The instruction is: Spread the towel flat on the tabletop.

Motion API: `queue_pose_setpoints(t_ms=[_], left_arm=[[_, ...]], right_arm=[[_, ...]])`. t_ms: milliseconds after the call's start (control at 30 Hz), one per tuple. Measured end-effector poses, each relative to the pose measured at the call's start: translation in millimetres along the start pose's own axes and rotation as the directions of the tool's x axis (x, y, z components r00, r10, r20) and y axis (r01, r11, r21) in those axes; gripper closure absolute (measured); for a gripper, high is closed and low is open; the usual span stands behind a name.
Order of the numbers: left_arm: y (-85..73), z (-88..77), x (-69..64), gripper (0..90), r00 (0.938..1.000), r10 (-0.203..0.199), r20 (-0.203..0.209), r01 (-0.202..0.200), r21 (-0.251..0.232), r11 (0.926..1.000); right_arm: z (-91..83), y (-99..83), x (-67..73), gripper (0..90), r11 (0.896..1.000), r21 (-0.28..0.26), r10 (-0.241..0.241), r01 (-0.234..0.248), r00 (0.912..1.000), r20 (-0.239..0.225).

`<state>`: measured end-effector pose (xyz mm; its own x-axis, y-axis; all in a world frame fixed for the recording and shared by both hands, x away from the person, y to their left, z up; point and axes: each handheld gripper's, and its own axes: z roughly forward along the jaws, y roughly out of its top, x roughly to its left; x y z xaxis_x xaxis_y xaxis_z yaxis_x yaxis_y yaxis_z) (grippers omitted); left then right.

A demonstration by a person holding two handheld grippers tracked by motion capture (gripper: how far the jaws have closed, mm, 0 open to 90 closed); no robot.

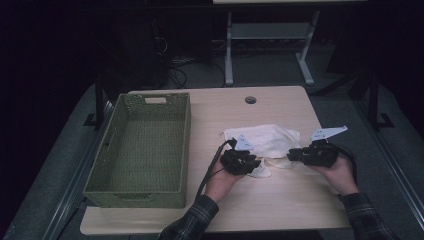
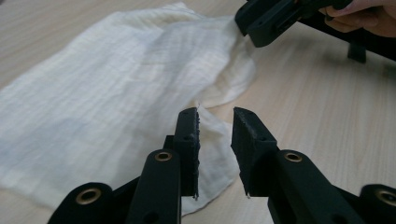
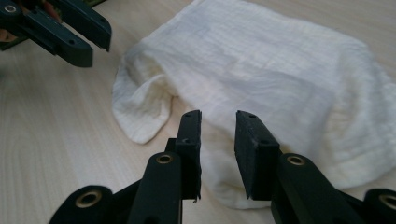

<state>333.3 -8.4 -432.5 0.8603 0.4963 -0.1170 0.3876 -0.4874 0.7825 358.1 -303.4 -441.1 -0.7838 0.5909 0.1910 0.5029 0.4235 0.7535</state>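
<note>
Cream muslin cloth (image 1: 265, 142) crumpled mid-table, long axis left-right, right of green basket (image 1: 142, 145). Left gripper (image 1: 248, 163) at near-left corner, right gripper (image 1: 294, 155) at near-right edge; both jaws narrowly parted, gripping nothing.

Cloth (image 2: 107, 93) cut off left of the left tool (image 2: 215, 123); near edge hidden behind right tool (image 3: 218, 123).

Light wooden table (image 1: 280, 200); green basket (image 1: 142, 150) left; white cloth (image 1: 267, 140) centre
</note>
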Motion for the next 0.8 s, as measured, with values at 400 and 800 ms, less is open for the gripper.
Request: queue_pose_setpoints(t_ms=[400,800], left_arm=[[-6.0,41.4,-20.9,70.3,0.9975,0.050,0.050,-0.053,0.060,0.9968],[-7.7,50.2,-14.0,87.0,0.9978,0.066,0.009,-0.067,0.121,0.9904]], right_arm=[[22.8,-5.3,13.2,72.3,0.998,0.047,-0.031,0.032,0.9988,-0.037],[36.3,-3.6,14.3,72.3,0.996,0.066,-0.050,0.052,0.9981,-0.037]])
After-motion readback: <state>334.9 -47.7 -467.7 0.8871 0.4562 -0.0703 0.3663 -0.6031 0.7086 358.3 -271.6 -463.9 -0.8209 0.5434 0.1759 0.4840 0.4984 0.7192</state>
